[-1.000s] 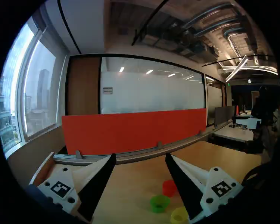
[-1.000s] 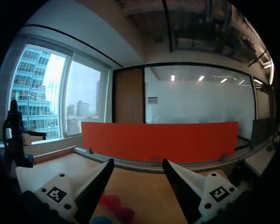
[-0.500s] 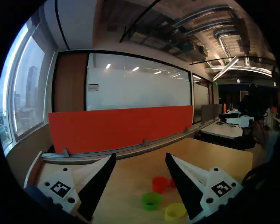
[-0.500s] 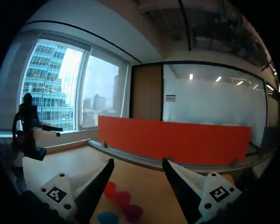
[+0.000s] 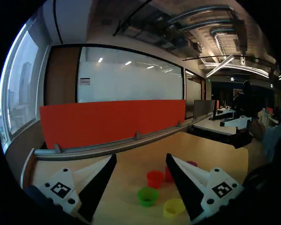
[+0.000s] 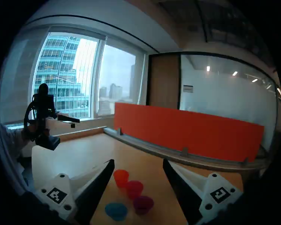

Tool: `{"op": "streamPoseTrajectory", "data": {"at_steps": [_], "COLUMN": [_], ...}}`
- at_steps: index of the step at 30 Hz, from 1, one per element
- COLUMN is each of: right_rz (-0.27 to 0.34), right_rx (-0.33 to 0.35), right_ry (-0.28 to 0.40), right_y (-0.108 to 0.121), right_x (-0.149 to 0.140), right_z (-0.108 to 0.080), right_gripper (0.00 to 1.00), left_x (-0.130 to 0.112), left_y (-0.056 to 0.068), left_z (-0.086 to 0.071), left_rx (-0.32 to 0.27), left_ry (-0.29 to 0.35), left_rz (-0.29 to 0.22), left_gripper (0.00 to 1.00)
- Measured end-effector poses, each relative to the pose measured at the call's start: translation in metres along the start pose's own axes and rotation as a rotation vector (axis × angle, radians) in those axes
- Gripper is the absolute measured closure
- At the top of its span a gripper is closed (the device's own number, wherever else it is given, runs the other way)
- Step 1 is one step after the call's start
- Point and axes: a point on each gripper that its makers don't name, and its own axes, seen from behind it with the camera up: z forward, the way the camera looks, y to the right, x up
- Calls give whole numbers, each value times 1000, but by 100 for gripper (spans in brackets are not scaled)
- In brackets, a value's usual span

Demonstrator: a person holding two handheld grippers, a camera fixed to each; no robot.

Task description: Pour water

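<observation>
no legible text or numbers; small sign (image 5: pixel 85 81) on the glass wall (image 5: pixel 140 90) too blurred

Orange divider (image 5: pixel 114 122), green cup (image 5: pixel 147 196), yellow cup (image 5: pixel 174 207)

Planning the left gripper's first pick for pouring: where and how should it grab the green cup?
Probably across its side wall below the rim, from the near side: the green cup stands upright, mouth up, and the yellow cup sits close on its right.
</observation>
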Motion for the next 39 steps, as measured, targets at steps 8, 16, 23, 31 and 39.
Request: {"op": "streamPoseTrajectory", "data": {"at_steps": [8, 16, 23, 31, 39], "right_rz": [-23, -29, -25, -27, -33], "right_rx": [43, 89, 118, 133, 154], "right_ry": [-70, -121, -158, -202, -246], "right_y": [-11, -22, -31, -34, -39], "right_x": [-28, -49, -68, -93, -120], "right_z": [1, 5, 9, 11, 15], "right_gripper": [0, 0, 0, 0, 0], "left_x": [-32, -56, -75, -105, -136], "left_y": [-2, -5, -7, -5, -3], "left_z": [5, 12, 19, 28, 37], "left_rx": [-21, -40, -66, -91, -117], "left_ry": [-69, -118, -155, -225, -305], "left_rz": [20, 31, 28, 45, 67], "left_gripper": [2, 2, 2, 2, 2]}}
